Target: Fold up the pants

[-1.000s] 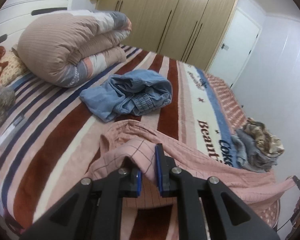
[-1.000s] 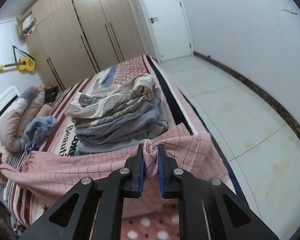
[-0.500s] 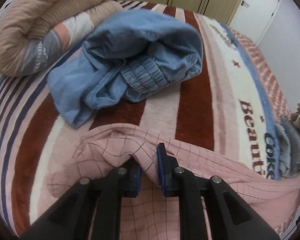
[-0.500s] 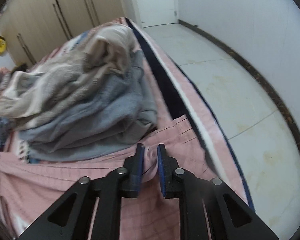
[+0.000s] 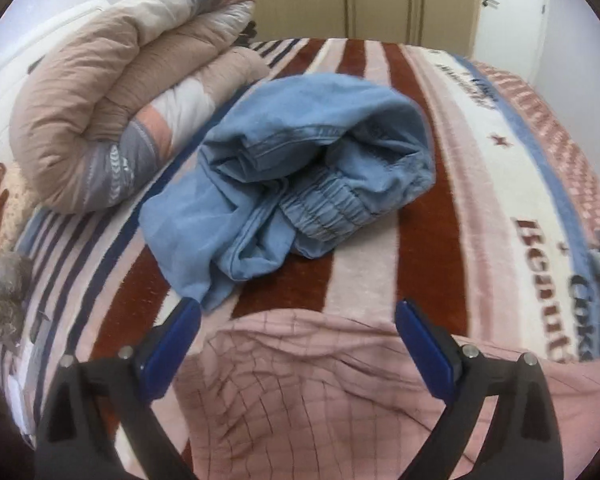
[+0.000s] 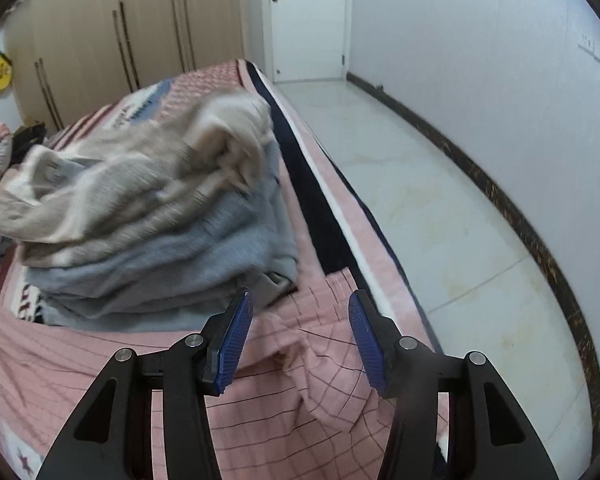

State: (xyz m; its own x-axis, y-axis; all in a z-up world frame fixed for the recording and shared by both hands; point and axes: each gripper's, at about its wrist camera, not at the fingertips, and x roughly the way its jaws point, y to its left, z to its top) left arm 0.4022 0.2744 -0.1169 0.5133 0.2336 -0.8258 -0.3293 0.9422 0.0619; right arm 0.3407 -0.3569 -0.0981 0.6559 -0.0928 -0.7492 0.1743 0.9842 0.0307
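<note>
The pink checked pants (image 5: 320,376) lie spread across the striped blanket on the bed, one end under each gripper; they also show in the right wrist view (image 6: 284,392). My left gripper (image 5: 298,320) is open wide, its blue pads on either side of the cloth edge, holding nothing. My right gripper (image 6: 300,316) is open too, just above the other end of the pants near the bed's edge.
Crumpled blue denim pants (image 5: 300,176) lie just beyond the left gripper. A rolled duvet (image 5: 128,92) lies at the far left. A stack of grey and beige clothes (image 6: 152,216) sits left of the right gripper. The bed edge and white floor (image 6: 440,216) are on the right.
Both grippers were shut on the pink pants, lowered them to the bed, and have now opened and let go. The pants now rest flat on the blanket.
</note>
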